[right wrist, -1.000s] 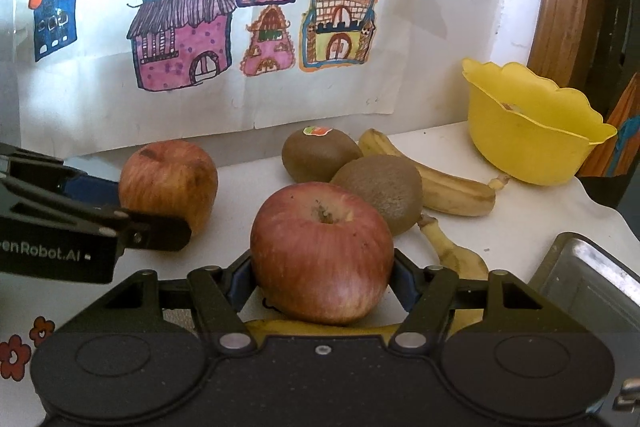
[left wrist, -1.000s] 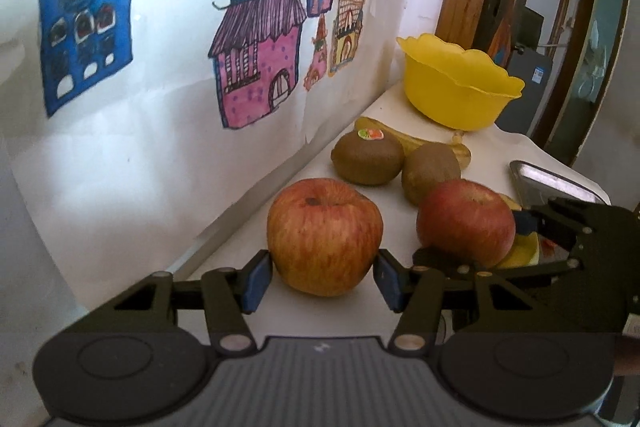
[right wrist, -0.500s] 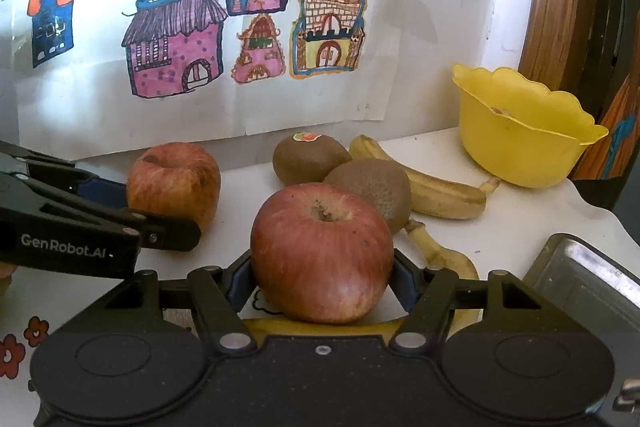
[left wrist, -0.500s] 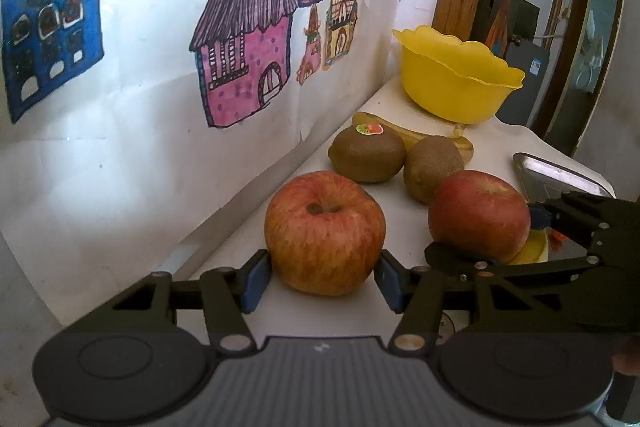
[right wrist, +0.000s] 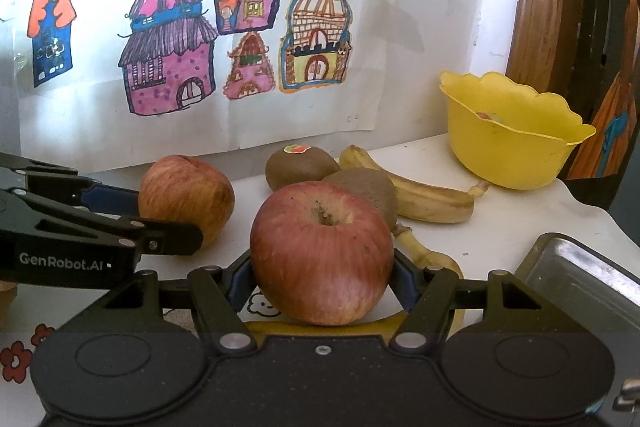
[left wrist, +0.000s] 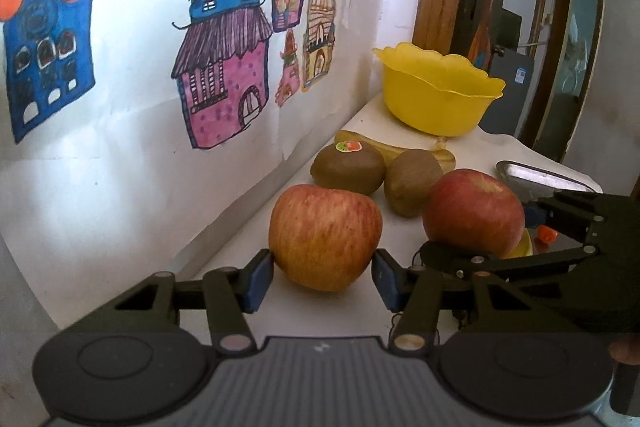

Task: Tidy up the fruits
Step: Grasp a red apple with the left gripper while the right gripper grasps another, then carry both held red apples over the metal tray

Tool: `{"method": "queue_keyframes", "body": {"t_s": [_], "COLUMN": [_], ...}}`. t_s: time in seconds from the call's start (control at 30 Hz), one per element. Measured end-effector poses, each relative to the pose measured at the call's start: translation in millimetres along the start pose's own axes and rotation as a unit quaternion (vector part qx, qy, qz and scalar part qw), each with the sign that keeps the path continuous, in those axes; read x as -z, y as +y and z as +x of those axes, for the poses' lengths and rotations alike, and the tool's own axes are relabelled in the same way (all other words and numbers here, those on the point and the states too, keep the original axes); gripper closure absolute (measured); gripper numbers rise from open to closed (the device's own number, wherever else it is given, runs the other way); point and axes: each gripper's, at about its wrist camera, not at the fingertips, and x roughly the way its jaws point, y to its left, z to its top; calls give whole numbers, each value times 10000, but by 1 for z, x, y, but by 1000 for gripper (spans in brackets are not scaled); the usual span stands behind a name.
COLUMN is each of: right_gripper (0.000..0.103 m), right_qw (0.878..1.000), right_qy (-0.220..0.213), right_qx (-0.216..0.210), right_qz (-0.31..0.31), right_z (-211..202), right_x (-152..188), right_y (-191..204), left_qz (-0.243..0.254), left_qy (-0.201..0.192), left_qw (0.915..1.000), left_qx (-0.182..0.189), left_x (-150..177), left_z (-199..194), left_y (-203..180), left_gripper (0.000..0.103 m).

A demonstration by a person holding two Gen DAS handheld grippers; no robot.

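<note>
Early stage: nothing sorted yet as far as I can see.

Left gripper [left wrist: 323,277]: jaws about halfway open, just closed in a bit; the blue pads sit against both flanks of the paler red-yellow apple [left wrist: 325,235]. Reads as a grip. Apple looks slightly clear of the white counter [left wrist: 500,147], but I can't confirm the lift.

Right gripper [right wrist: 322,277]: jaws about halfway open, clamped on the darker red apple [right wrist: 322,253], stem dimple up. It sits above a yellow banana peeking out under the gripper body; contact with the banana can't be judged.

Untouched on the counter:
- brown kiwi with a sticker [right wrist: 301,167]
- second brown kiwi [right wrist: 366,189], touching the first
- spotted yellow banana [right wrist: 428,197] behind the kiwis
- another banana stem running down beside the right jaw

Scalloped yellow plastic bowl [right wrist: 508,139] stands well apart at the far end near the wall. It's mostly empty, with only some small unclear item inside. A metal tray [right wrist: 580,279] corner is at right; contents hidden.

Remaining, my read: both apples need placing, then kiwis and bananas. Destination (bowl or tray) is not evident.
</note>
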Motion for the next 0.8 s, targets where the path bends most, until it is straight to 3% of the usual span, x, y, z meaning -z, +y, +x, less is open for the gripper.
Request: {"method": "queue_keyframes", "body": {"t_s": [0.2,0.37,0.5,0.7,0.8], "right_gripper": [34,34,34,34,34], "right_qw": [9999,10000,9998,9996,9994], "right_qy": [-8,-41,-108,-104,-132], "right_qx": [38,48,65,84,67], "right_qz": [101,76,179,266,298], "right_z": [0,-2,-4,-3,-3], "right_x": [0,0,-1,-1,0], "right_y": [-8,-7,-11,-17,-17], "left_qz": [196,163,251,547,543], "left_qy": [-54,110,193,269,263], "left_qw": [9998,9998,9994,9978,9980], "left_qx": [20,30,162,243,196], "left_x": [-7,-19,-25,-32,-32], "left_z": [6,24,42,65,69], "left_y": [-1,4,1,-14,-17], "left_gripper": [43,23,23,35,35]}}
